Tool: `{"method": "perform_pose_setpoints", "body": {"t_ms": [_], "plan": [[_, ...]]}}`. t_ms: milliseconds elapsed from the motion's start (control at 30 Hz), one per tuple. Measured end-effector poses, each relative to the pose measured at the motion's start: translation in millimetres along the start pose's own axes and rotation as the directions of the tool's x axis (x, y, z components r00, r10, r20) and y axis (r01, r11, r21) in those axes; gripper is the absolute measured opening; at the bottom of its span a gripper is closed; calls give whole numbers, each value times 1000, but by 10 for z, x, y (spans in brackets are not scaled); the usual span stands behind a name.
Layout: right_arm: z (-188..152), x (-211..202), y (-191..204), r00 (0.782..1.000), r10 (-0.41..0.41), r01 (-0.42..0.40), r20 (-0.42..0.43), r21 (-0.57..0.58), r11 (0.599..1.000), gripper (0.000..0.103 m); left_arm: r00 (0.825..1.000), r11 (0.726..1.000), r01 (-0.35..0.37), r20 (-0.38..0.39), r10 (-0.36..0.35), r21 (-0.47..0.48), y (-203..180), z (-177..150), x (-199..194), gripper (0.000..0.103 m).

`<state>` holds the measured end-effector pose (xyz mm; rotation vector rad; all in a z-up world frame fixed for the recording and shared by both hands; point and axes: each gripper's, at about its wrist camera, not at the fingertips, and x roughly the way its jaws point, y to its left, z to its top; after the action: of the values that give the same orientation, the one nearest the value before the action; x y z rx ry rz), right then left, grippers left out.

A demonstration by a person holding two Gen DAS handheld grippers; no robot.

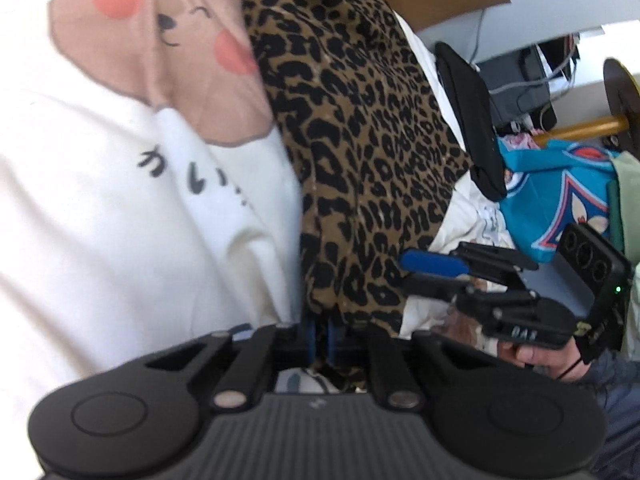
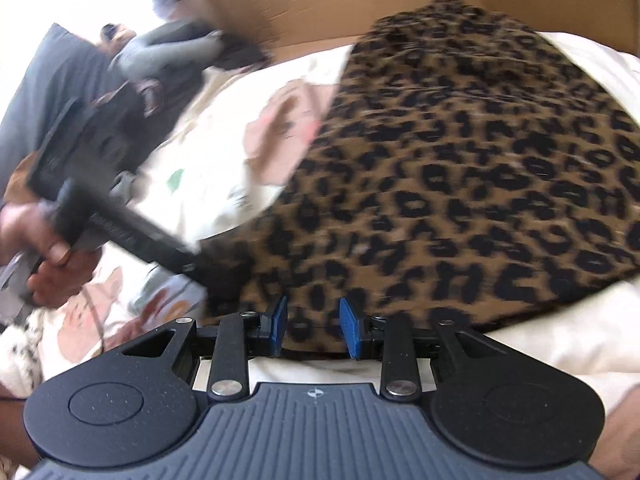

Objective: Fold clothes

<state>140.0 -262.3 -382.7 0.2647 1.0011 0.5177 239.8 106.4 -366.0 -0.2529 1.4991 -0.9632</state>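
Leopard-print garment (image 2: 460,184) lies spread over a cream bear-print cloth (image 1: 120,160), with a cardboard box (image 2: 340,4) behind it. We find the left tool (image 1: 322,336) with its blue pads together, clamped on the garment's near edge. We find the right tool (image 2: 312,326) with its pads apart, the garment's hem between them, ungripped. A hand (image 2: 44,264) holds the left tool's handle at the left.

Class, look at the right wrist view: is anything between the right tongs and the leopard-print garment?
Nothing visible. The right tongs stand open at the near edge of the leopard-print garment, its hem between the blue pads.
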Motion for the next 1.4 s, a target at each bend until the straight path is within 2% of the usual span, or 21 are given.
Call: {"method": "perform_pose_setpoints", "body": {"t_ms": [67, 100, 167, 233, 400, 433, 467, 533, 767, 1067, 1200, 1400], "plan": [[17, -54, -100, 999, -26, 26, 18, 22, 999, 34, 1000, 1000, 16, 2, -16, -22, 9, 8, 4, 9], [22, -86, -152, 999, -41, 40, 26, 35, 999, 34, 1000, 999, 19, -4, -19, -32, 3, 16, 26, 13], [38, -136, -256, 997, -70, 68, 42, 63, 996, 34, 999, 997, 48, -15, -48, -55, -9, 19, 90, 29], [66, -174, -361, 993, -99, 94, 58, 93, 991, 34, 997, 996, 68, -18, -69, -58, -52, 11, 162, 32], [120, -322, -647, 978, -179, 159, 103, 183, 970, 35, 994, 990, 103, -35, -107, -96, -36, -35, 302, 32], [123, -360, -706, 974, -198, 173, 112, 202, 964, 35, 992, 988, 113, -36, -117, -107, -20, -50, 315, 28], [125, -397, -766, 969, -217, 187, 120, 221, 957, 35, 992, 987, 115, -39, -120, -112, -10, -62, 322, 18], [131, -475, -893, 958, -254, 213, 135, 262, 941, 35, 992, 986, 115, -40, -121, -119, 9, -87, 320, 11], [137, -699, -1388, 915, -369, 275, 164, 415, 867, 36, 991, 984, 127, -18, -130, -124, 3, -106, 278, 9], [67, -707, -1758, 915, -369, 225, 166, 549, 805, 37, 995, 990, 97, -18, -100, -105, 40, -88, 262, 8], [56, -717, -1788, 911, -373, 218, 175, 563, 797, 37, 995, 990, 90, -21, -92, -110, 49, -86, 271, 8], [132, -698, -1855, 909, -378, 232, 174, 543, 807, 36, 997, 992, 74, -24, -77, -105, 48, -87, 305, 8]]}}
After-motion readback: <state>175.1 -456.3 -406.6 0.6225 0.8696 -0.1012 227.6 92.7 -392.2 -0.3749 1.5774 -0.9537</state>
